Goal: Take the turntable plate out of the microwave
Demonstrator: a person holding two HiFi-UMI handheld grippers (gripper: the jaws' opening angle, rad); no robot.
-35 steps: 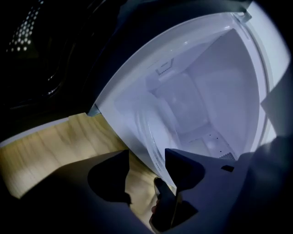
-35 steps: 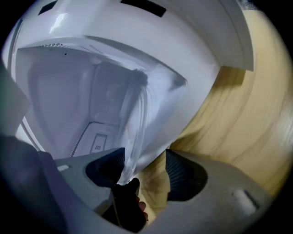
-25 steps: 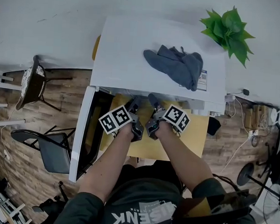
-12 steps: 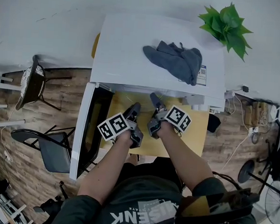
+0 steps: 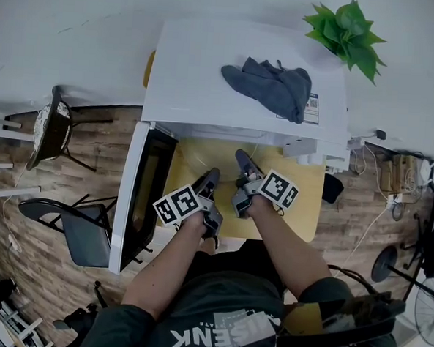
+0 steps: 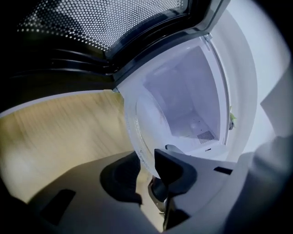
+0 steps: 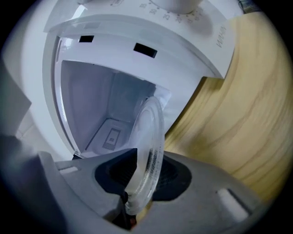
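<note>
At the mouth of the microwave [image 5: 208, 80], the turntable plate [image 7: 153, 137] is held at its near rim by both tools, over the desk [image 5: 303, 204] in front of the cavity [image 6: 183, 100]. The left hand-held gripper [image 5: 208, 182] has just been closing, and the plate rim sits between its pads, clamped. The right hand-held gripper [image 5: 241, 163] has also just been closing; its pads grasp the glass rim at a neighbouring spot.

Step in hand, as judged: withdrawal. The grasp is made and the plate appears largely clear of the cavity, although its far edge lines up with the opening in the left gripper view, so full clearance cannot be confirmed.

Next move, as judged: draw both grippers back together at the same rate, keep the plate level, then lower it to the bare desk. Uneven pull could twist the glass in the pads.

Surroundings: the open door [image 5: 139, 194] stands just beside the left gripper and limits leftward travel. A grey cloth [image 5: 270, 88] lies on the microwave top, a plant [image 5: 347, 30] stands behind it, and a chair [image 5: 74, 230] is well apart on the floor.
</note>
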